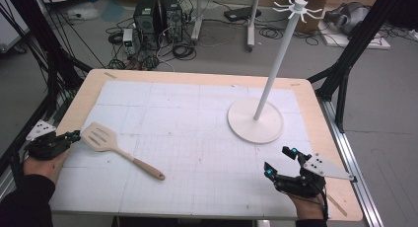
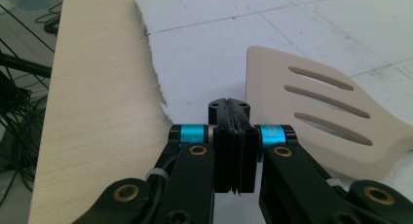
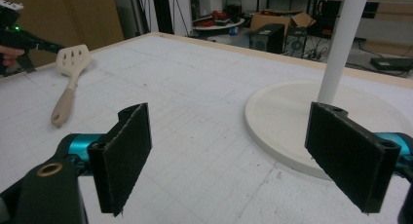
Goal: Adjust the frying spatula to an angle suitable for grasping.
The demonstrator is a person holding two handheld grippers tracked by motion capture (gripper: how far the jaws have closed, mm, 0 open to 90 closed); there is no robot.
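A cream slotted spatula [image 1: 101,137] with a wooden handle [image 1: 147,169] lies flat on the left part of the table; its blade [image 2: 321,117] sits just right of my left gripper [image 2: 233,107], whose jaws are pressed together with nothing between them. In the high view the left gripper [image 1: 74,136] rests at the table's left edge, tip beside the blade. My right gripper [image 1: 280,161] stands open near the front right, nothing between its pads [image 3: 122,158]. A white hanging stand [image 1: 255,119] with hooks on top [image 1: 297,8] rises just beyond it; its round base [image 3: 287,121] lies ahead.
The table [image 1: 207,76] has a wooden rim and a white gridded mat. Computer towers [image 1: 157,17], cables and boxes lie on the floor behind. Black frame struts [image 1: 345,64] stand at the right and left sides.
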